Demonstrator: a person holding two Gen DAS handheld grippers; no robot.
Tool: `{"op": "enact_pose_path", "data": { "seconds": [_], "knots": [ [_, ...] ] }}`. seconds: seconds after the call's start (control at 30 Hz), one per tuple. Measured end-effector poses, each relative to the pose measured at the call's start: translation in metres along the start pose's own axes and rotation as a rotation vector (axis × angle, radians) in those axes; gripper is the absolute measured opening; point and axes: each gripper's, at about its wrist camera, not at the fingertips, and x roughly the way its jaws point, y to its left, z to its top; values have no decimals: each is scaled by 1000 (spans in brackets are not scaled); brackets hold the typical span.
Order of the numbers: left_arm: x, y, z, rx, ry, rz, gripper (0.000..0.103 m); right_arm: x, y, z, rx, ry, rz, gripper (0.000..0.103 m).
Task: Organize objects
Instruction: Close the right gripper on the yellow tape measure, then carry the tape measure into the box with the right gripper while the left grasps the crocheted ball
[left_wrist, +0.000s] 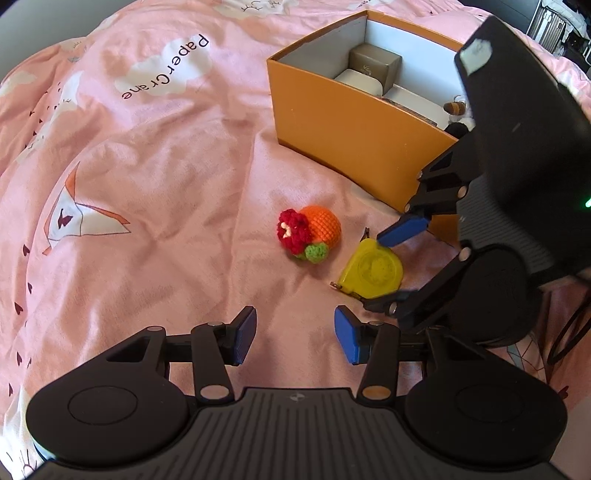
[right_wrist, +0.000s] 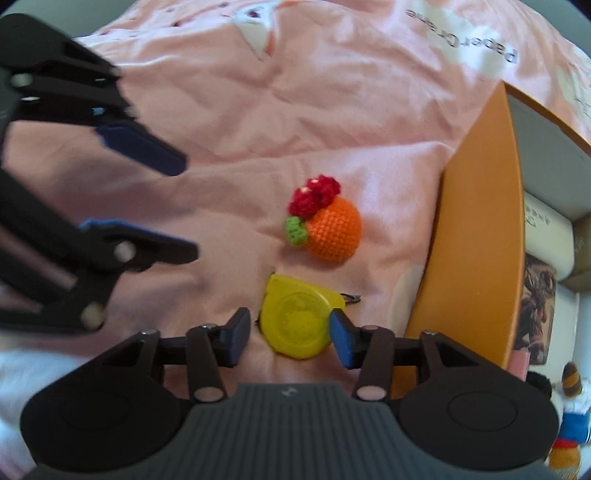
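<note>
A yellow tape measure (right_wrist: 295, 325) lies flat on the pink bedsheet between the fingers of my right gripper (right_wrist: 290, 338). The jaws stand open: the right pad is at its edge and a thin gap shows at the left pad. A crocheted orange with a red flower (right_wrist: 328, 225) rests just beyond it. In the left wrist view the orange (left_wrist: 314, 232) sits ahead of my left gripper (left_wrist: 295, 338), which is open and empty, with the tape measure (left_wrist: 373, 269) to the right, straddled by the right gripper (left_wrist: 393, 266). The left gripper (right_wrist: 166, 203) hangs at the left of the right wrist view.
An open orange box (left_wrist: 351, 147) stands on the bed behind the objects, holding a brown carton (left_wrist: 375, 64), white boxes (left_wrist: 360, 81) and a plush toy (left_wrist: 458, 110). Its wall (right_wrist: 476, 240) rises close on the right. The wrinkled sheet (left_wrist: 147, 184) spreads to the left.
</note>
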Motion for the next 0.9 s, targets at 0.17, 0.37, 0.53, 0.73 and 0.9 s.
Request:
{"op": "enact_pose_path", "data": {
  "seconds": [0.17,0.37,0.53,0.73,0.9],
  "knots": [
    [0,5,-4,-21,-8,-8,56,13,-7,-2,135,15,5,63],
    [1,7,-9,-23,-5,-14,56,16,-12,-1,178,-1,18,64],
    [0,7,-10,-25,-2,-9,56,14,-15,-1,191,-35,37,55],
    [-2,8,-5,-18,-8,-7,56,4,-9,-2,108,-65,44,55],
    [-12,10,-1,7,-43,-14,56,-29,-12,1,48,-140,51,55]
  ]
}}
